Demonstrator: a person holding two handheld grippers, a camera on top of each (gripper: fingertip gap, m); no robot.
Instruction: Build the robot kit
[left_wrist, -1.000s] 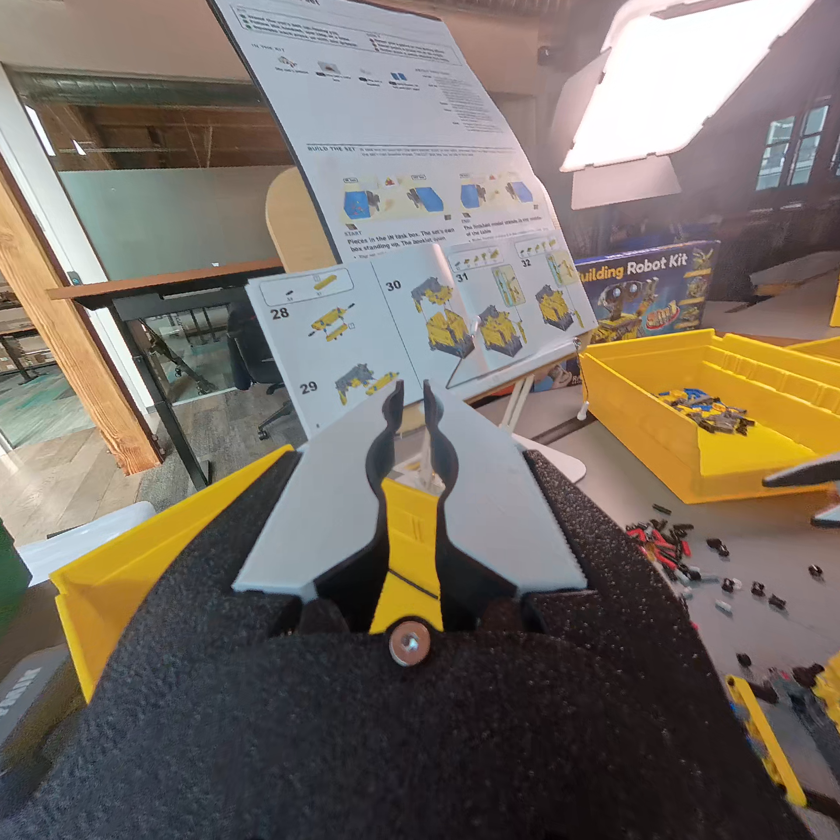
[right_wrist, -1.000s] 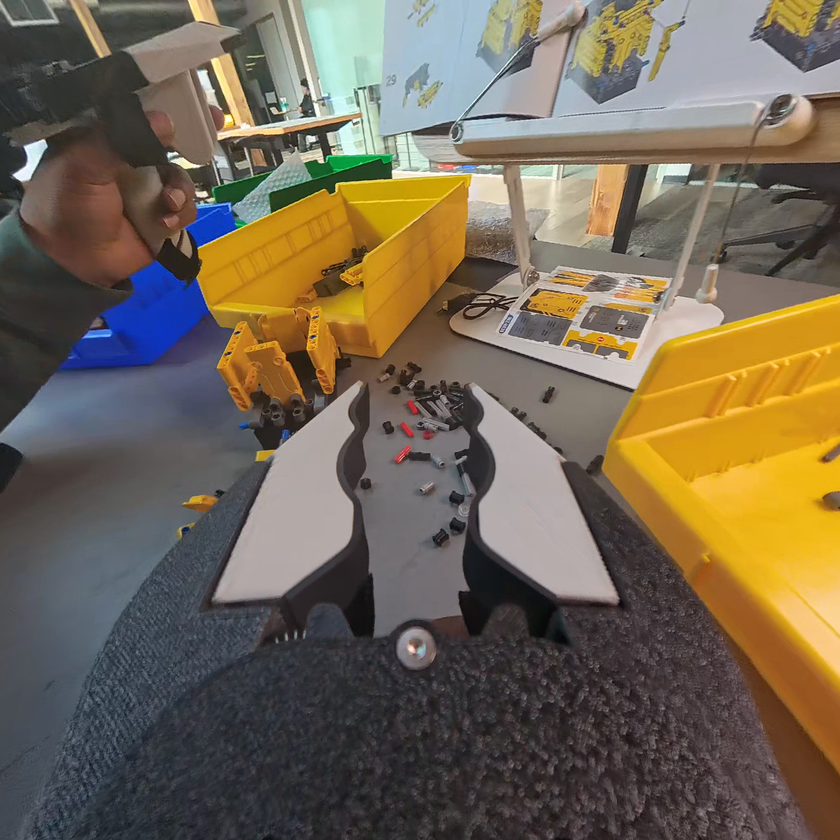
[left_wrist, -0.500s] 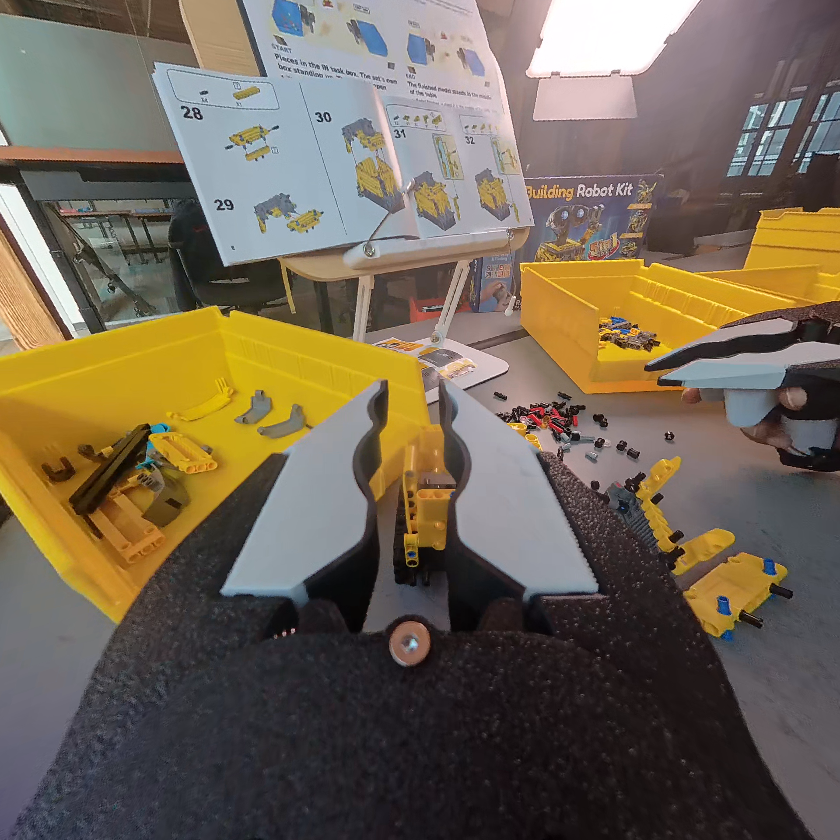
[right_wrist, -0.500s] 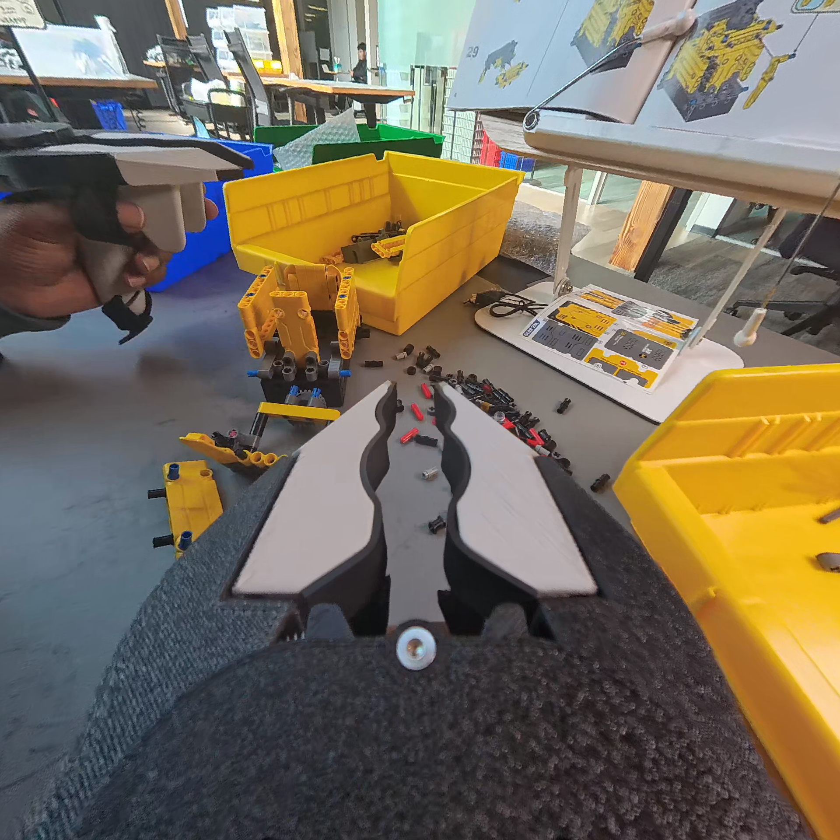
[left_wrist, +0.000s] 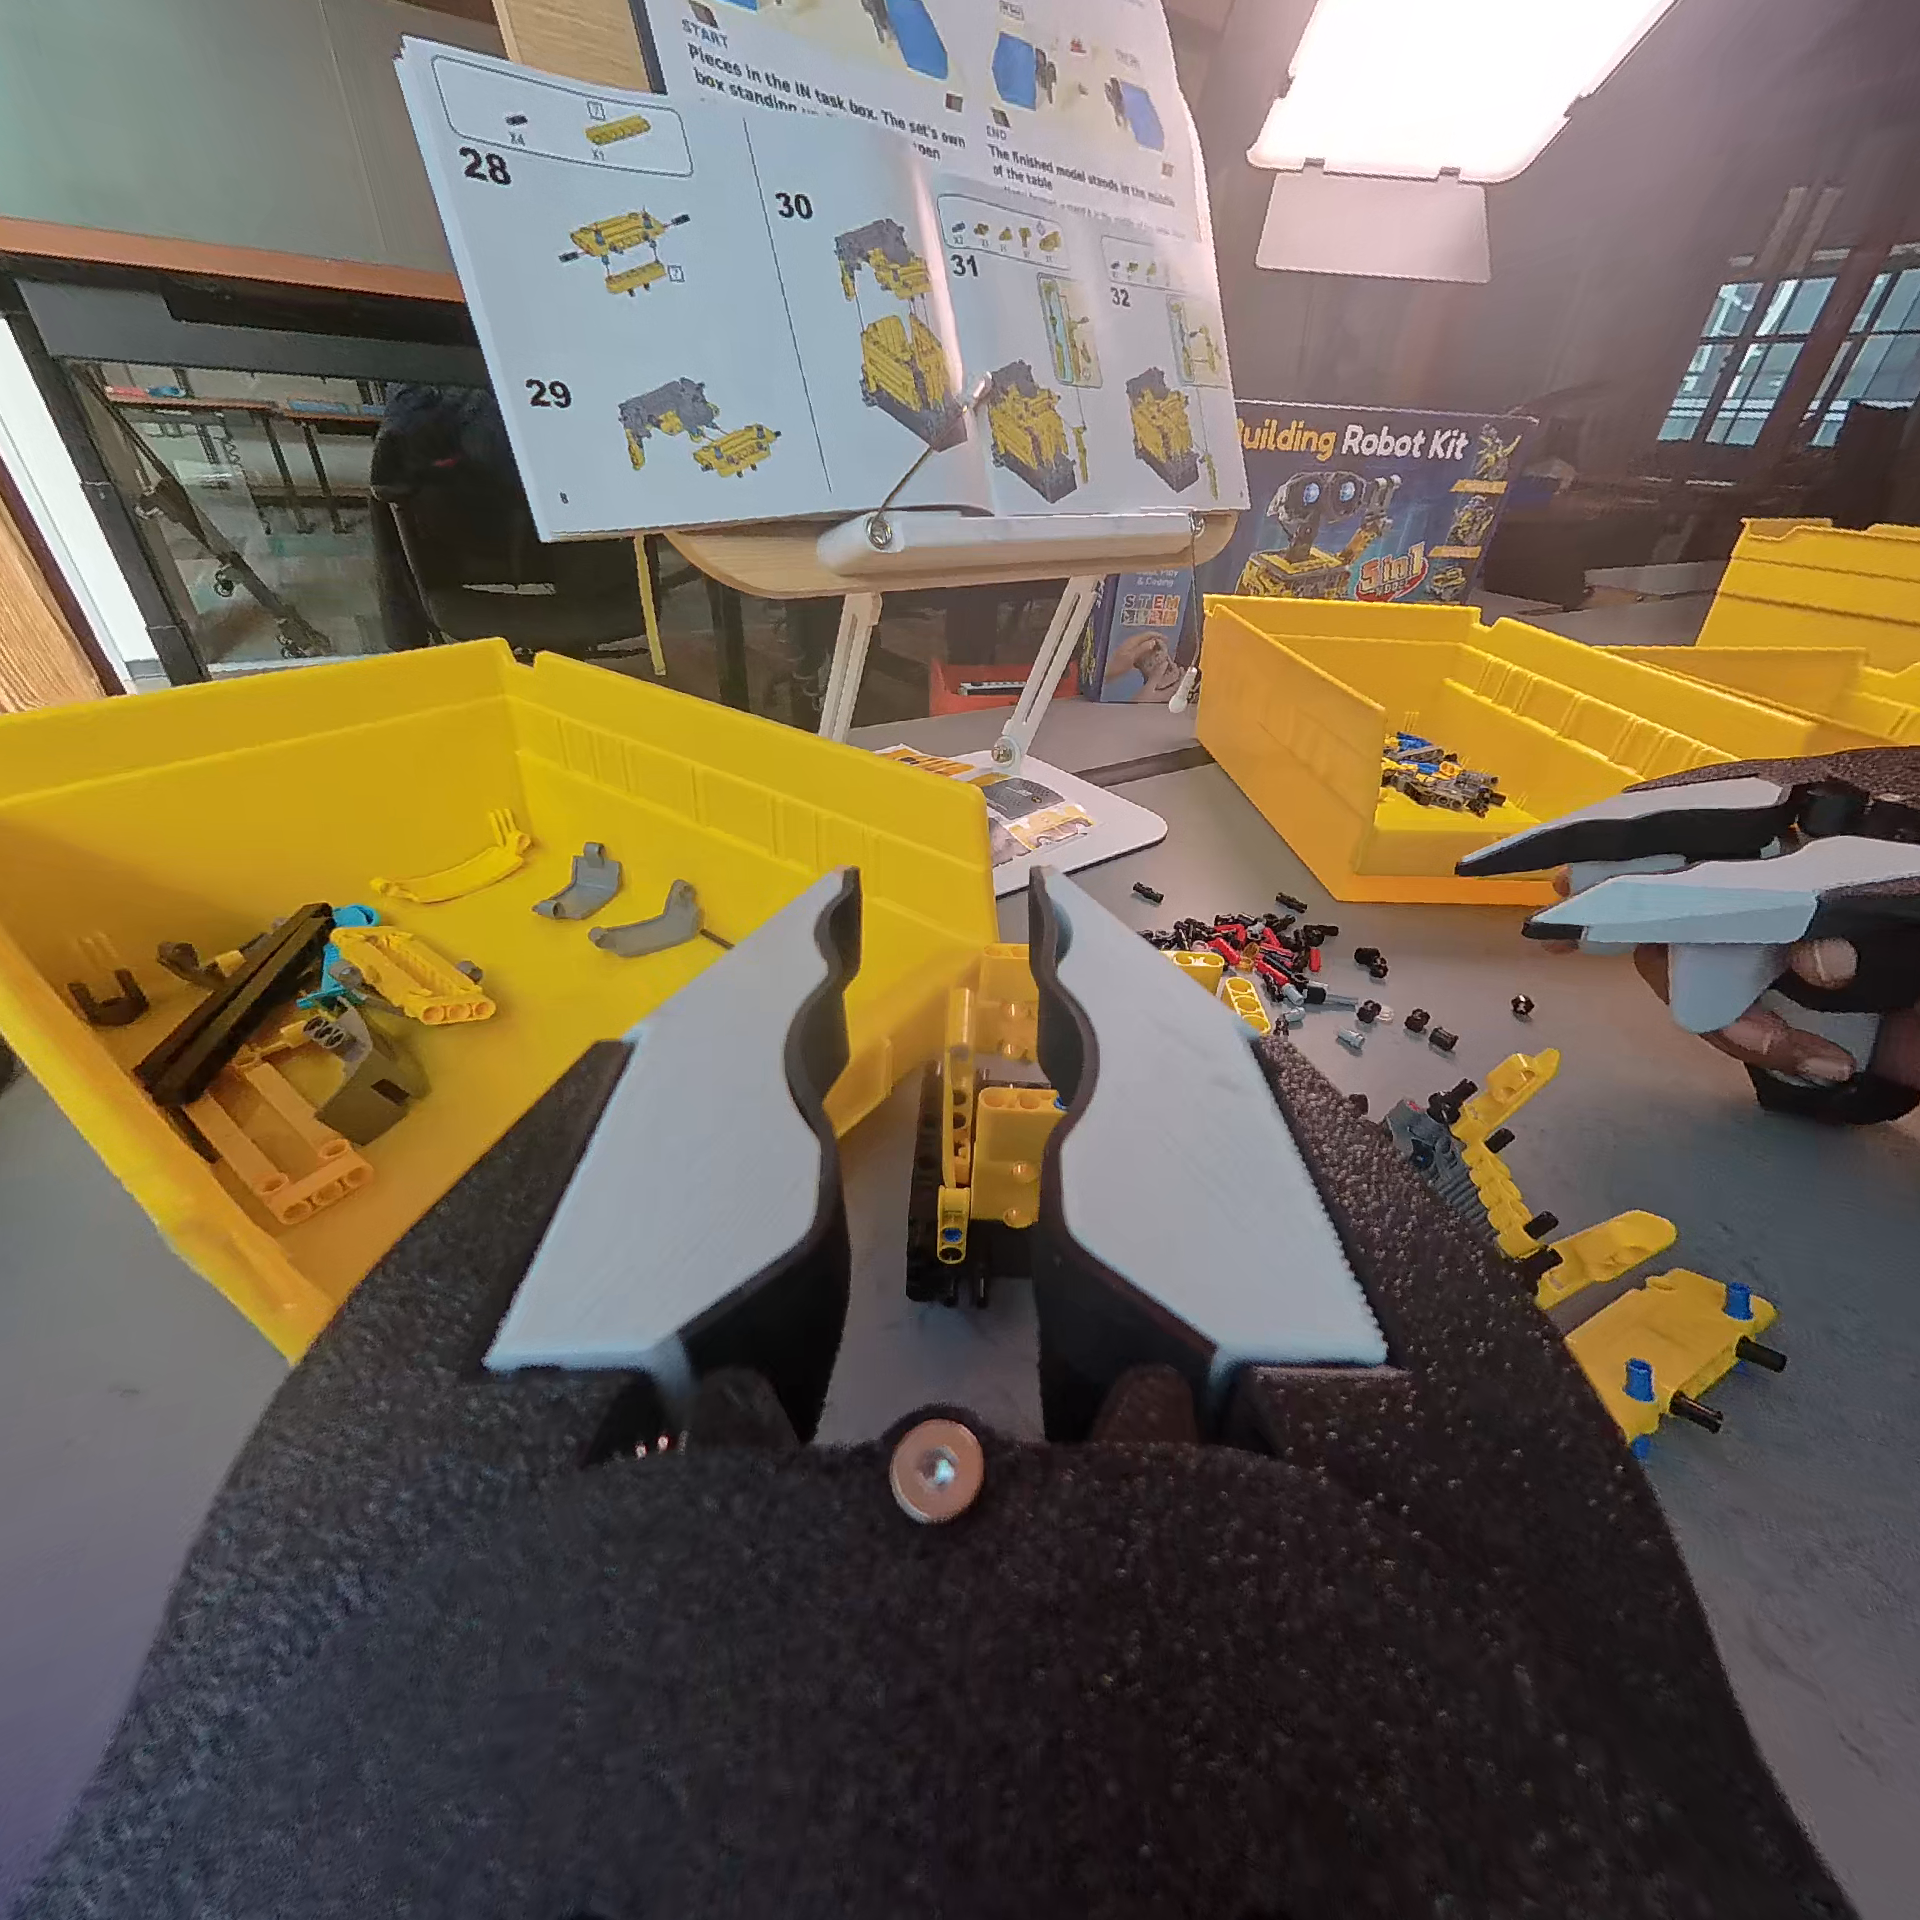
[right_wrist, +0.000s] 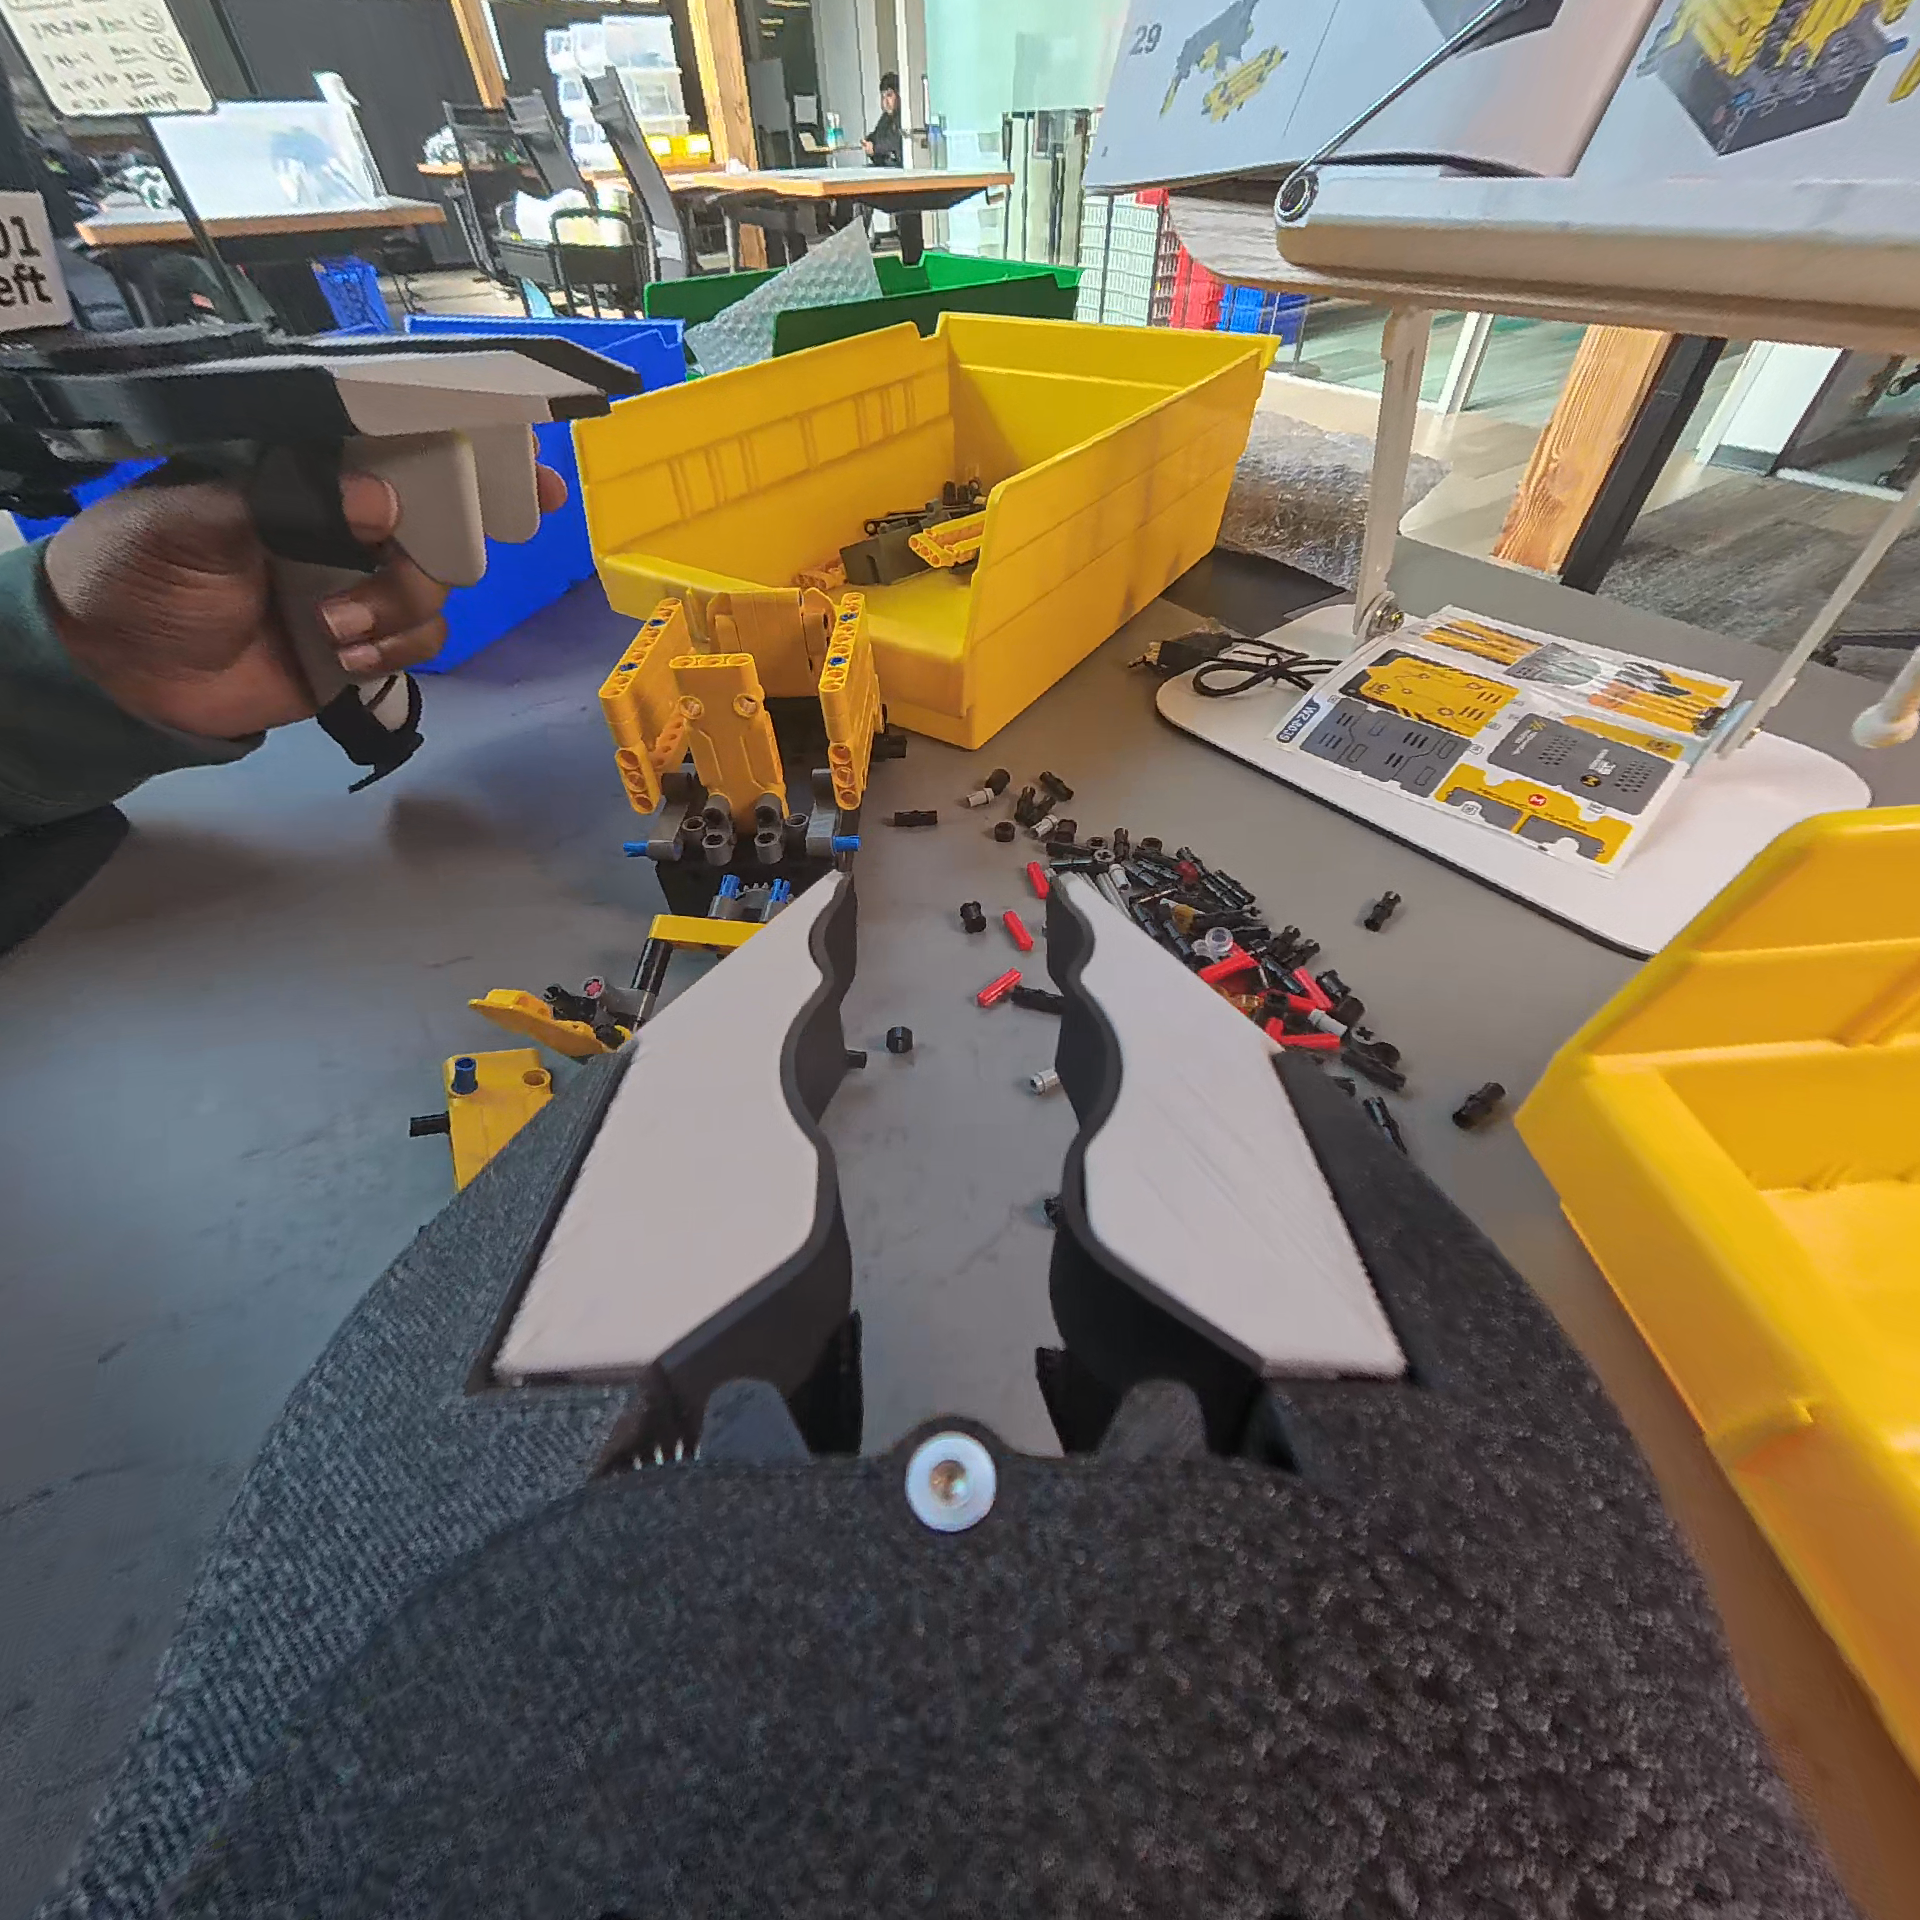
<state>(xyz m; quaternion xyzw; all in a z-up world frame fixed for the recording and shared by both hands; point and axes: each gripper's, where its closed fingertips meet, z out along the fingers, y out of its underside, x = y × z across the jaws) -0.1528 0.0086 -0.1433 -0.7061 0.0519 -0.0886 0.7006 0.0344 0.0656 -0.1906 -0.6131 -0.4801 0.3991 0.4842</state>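
While left fingers gape, model stands between.

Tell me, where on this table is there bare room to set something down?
Bare grey tabletop lies left of the yellow and black model, below the hand. Crowded: the small-pin scatter between model, yellow bin and stand base.

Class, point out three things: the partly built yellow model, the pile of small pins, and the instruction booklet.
partly built yellow model (right_wrist: 743, 717), right wrist view, front yellow panel.
pile of small pins (right_wrist: 1195, 904), right wrist view, middle of the heap.
instruction booklet (left_wrist: 665, 312), left wrist view, left page.
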